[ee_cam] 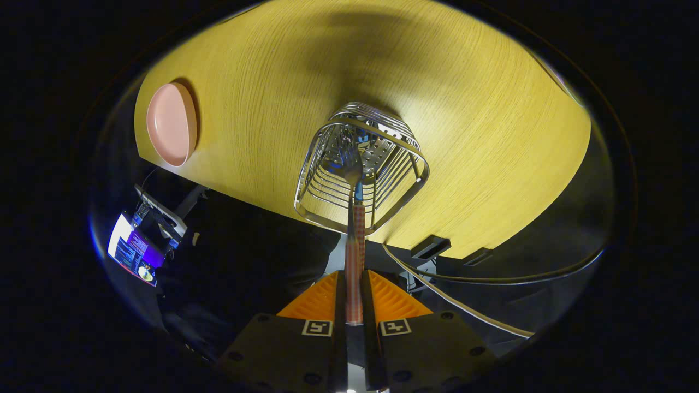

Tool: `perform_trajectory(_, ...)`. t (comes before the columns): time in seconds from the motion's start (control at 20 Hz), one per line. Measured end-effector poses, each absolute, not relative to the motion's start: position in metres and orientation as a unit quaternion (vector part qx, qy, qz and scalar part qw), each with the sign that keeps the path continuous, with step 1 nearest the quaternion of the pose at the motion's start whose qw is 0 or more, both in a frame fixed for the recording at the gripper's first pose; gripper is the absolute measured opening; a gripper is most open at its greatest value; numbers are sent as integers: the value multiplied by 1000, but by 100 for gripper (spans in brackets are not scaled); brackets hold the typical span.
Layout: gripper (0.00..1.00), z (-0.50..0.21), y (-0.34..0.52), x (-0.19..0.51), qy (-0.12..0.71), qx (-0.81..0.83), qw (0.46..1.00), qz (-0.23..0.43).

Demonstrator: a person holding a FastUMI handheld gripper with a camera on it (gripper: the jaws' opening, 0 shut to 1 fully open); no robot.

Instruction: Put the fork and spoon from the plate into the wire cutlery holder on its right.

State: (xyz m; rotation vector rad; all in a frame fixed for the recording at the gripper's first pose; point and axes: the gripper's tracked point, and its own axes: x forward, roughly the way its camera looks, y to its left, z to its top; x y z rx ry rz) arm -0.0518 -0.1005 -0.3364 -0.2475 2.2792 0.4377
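My gripper (354, 279) is shut on the striped handle of a fork (355, 240), which runs straight ahead from between the fingers. The fork's metal head with its tines (345, 161) sits inside the wire cutlery holder (407, 194), just past its near rim. The holder stands on the yellow wooden table (480, 131), directly beyond the fingers. A pink plate (171, 124) lies far off to the left of the holder, and its visible surface is bare. I look down on the holder from above.
The table's near edge runs under the holder, with dark floor and cables (464, 281) on my side of it. A lit screen on a stand (134, 251) sits off the table below the plate.
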Motion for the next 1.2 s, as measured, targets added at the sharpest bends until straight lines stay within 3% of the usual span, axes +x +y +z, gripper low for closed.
perform_trajectory(0.2, 30, -338, -96, -43, 874, -73, 444, 185)
perform_trajectory(0.3, 31, -334, -94, -38, 857, -53, 476, 190)
perform_trajectory(0.45, 57, -326, -95, -35, 826, -27, 528, 195)
perform_trajectory(0.8, 84, -296, -85, -16, 699, 47, 691, 179)
perform_trajectory(0.85, 99, -291, -84, -14, 675, 49, 716, 170)
perform_trajectory(1.2, 100, -225, -65, 14, 480, 47, 870, 108)
